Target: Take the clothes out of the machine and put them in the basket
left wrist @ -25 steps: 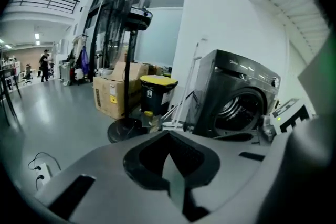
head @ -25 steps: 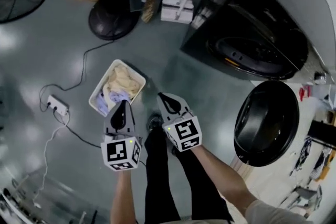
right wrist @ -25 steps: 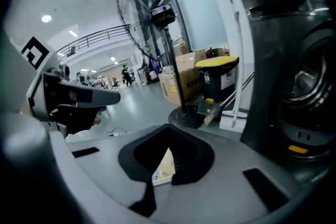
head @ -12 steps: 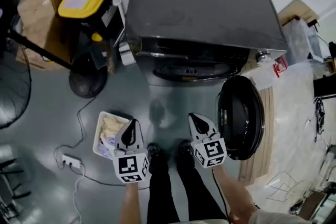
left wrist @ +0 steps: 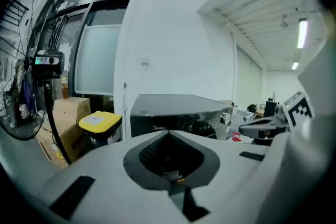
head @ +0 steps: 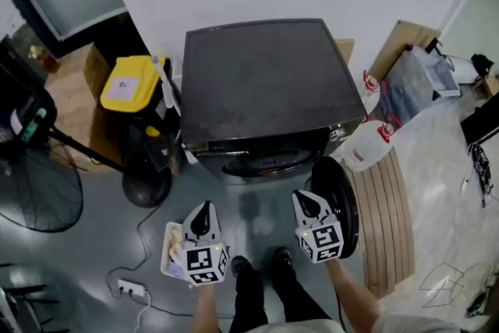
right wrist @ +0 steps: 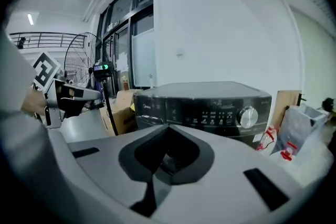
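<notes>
The dark grey washing machine [head: 265,90] stands against the white wall, its round door [head: 337,207] swung open to the right. The white basket [head: 171,252] holding pale clothes sits on the floor at the left, mostly hidden under my left gripper [head: 203,208]. My right gripper [head: 304,201] hangs in front of the open door. Both are shut and empty, held in the air short of the machine. In the left gripper view the left gripper [left wrist: 169,135] points at the machine [left wrist: 178,113]. The right gripper [right wrist: 169,128] faces its control panel [right wrist: 215,110].
A yellow-lidded bin [head: 131,82] and cardboard boxes stand left of the machine. A fan [head: 39,195] is at the far left, a power strip [head: 129,291] with cable on the floor. A white jug [head: 365,144], slatted board [head: 386,218] and plastic sheeting lie right.
Both grippers rose, staying shut and empty. The head view swung up from the floor to the whole machine and wall. The basket slid under the left gripper.
</notes>
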A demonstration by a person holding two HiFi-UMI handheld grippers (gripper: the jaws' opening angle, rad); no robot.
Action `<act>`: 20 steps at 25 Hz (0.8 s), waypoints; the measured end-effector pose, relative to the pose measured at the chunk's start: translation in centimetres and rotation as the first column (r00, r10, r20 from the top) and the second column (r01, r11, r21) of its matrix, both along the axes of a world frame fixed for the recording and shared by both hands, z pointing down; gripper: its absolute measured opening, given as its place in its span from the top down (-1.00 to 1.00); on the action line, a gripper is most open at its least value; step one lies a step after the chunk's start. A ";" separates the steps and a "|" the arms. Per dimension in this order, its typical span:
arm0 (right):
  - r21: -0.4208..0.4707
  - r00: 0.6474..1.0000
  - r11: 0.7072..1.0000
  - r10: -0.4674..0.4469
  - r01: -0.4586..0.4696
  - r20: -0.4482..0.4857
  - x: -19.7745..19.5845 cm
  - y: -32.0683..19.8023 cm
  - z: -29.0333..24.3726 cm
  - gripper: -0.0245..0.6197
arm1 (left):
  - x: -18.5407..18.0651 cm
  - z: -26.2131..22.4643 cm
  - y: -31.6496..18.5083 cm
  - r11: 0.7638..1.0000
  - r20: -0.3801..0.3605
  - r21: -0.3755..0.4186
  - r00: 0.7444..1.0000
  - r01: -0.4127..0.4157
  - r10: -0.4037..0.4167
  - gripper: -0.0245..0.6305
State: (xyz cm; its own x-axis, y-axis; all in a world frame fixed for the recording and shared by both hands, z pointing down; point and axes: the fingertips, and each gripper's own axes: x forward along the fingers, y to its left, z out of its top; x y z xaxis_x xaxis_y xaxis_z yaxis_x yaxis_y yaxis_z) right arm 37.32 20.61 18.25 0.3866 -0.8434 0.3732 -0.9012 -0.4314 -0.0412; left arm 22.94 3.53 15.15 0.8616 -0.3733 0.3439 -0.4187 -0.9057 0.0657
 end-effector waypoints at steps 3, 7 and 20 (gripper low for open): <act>0.041 0.999 0.999 0.004 -0.002 -0.040 0.5 0.6 -3.7 0.85 | 0.5 -3.6 0.6 1.000 -0.041 0.030 0.999 -0.004 0.005 0.87; 0.075 0.997 0.997 -0.012 0.018 -0.074 2.2 -0.8 -10.5 0.86 | 2.0 -10.0 -0.5 0.998 -0.073 0.062 0.997 0.007 -0.002 0.87; 0.137 0.991 0.990 -0.018 0.036 -0.134 2.2 -1.7 -22.2 0.85 | -0.7 -19.5 -1.5 0.992 -0.119 0.116 0.992 0.047 -0.033 0.87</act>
State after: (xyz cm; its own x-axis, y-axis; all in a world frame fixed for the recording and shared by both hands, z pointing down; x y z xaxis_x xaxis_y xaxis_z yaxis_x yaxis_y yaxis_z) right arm 39.56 18.90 -3.92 0.4011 -0.8942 0.1987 -0.9139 -0.4053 0.0209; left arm 22.23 2.06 -4.37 0.8769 -0.4400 0.1937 -0.4502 -0.8929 0.0098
